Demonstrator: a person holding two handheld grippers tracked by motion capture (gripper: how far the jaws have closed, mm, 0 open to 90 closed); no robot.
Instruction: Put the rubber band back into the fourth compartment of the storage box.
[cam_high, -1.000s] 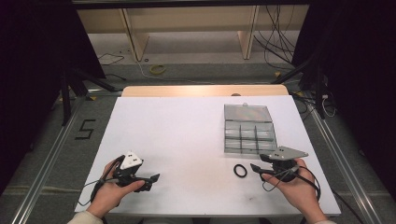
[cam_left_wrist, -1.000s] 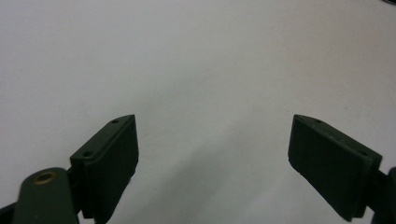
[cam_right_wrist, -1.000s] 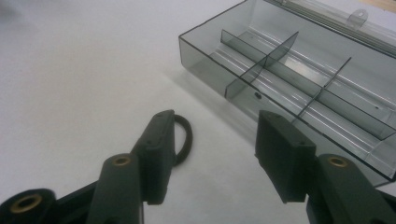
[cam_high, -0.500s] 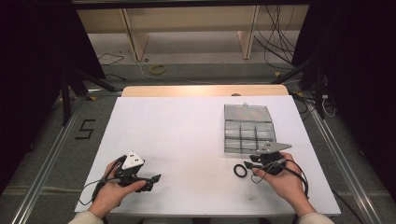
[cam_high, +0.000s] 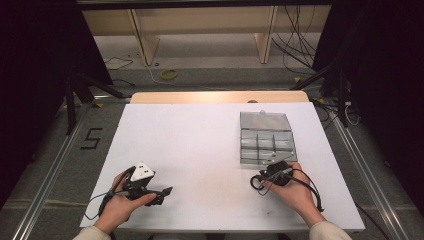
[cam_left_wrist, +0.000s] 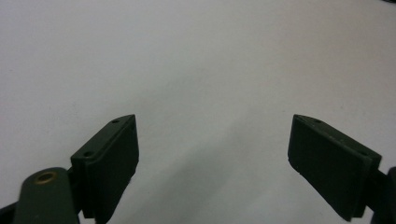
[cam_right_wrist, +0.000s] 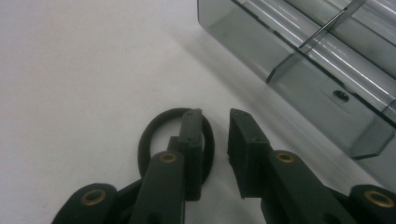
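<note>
Your right gripper (cam_right_wrist: 215, 140) has its fingers nearly closed astride the small black rubber ring's (cam_right_wrist: 149, 135) rim on the white worktop (cam_high: 200, 145); your left gripper's (cam_left_wrist: 212, 158) fingers gape wide, empty.

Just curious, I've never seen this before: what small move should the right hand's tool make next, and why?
Probably squeeze shut. The right gripper has one jaw inside the black rubber ring lying on the white table, the other outside, with a narrow gap between them. Closing would likely pinch the ring's band.

clear compartment box (cam_high: 265, 138) blocking right, white table (cam_high: 200, 145) bare elsewhere
</note>
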